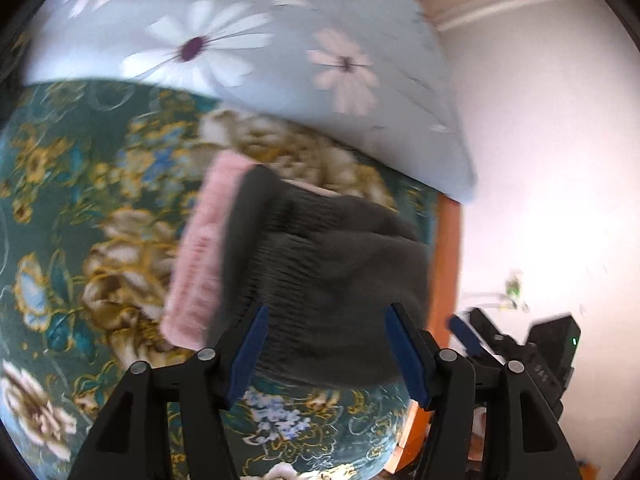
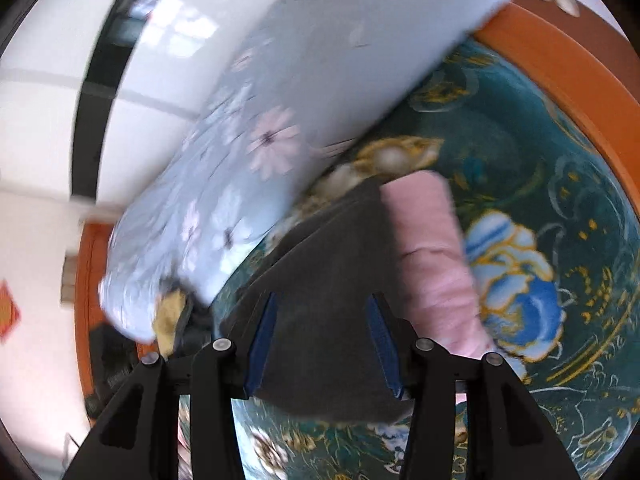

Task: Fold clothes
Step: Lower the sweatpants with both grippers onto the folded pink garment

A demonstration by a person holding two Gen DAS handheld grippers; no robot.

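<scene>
A folded dark grey ribbed garment lies on the green floral bedspread, and a folded pink garment rests against its left side. My left gripper hovers just above the grey garment's near edge. Its blue pads stand apart and do not press on the cloth. In the right wrist view the same grey garment lies with the pink one on its right. My right gripper is open over the grey cloth's near part. Both views are motion-blurred.
A light blue daisy-print pillow lies just behind the garments. The orange wooden bed frame borders the bedspread. A white wall lies beyond it. One blue pad of the other gripper shows at the right.
</scene>
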